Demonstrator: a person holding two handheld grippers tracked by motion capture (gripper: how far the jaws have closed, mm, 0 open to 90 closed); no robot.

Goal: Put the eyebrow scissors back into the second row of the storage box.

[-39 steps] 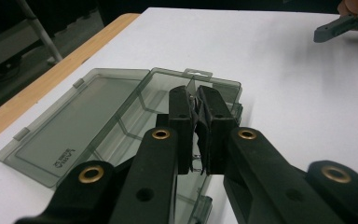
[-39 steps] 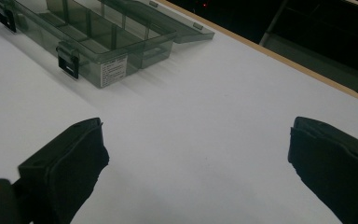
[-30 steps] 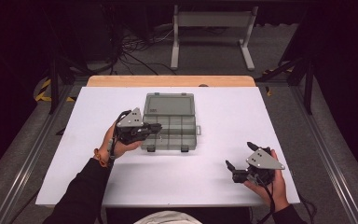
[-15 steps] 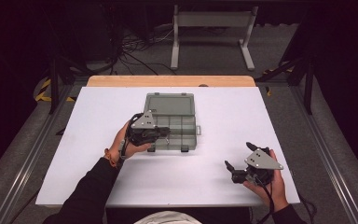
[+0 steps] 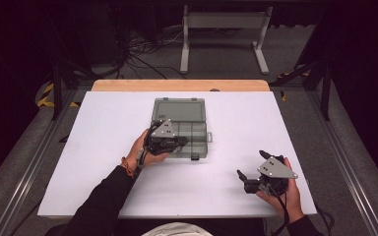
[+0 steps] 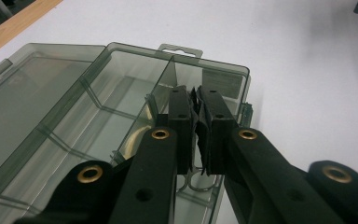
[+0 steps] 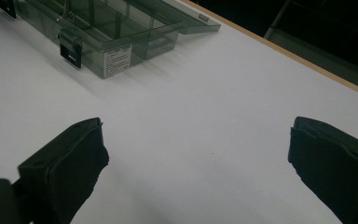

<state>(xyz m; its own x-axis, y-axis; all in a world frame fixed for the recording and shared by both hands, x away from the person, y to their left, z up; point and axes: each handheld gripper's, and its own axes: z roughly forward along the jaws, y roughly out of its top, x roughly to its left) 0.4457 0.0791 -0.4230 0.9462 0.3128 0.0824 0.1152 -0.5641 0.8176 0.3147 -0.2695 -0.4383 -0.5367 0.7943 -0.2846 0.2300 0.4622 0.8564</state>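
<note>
Smoky plastic box (lid open): long axis toward table's far edge.

I work in what looks like a lab or recording studio: my white table with a wooden far edge stands in a dark room. Metal rails flank it on grey carpet, with loose cables and a metal stand behind.

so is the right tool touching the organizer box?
Apart. The high view shows the right tool well clear of the organizer box, bare white table between them.
</note>
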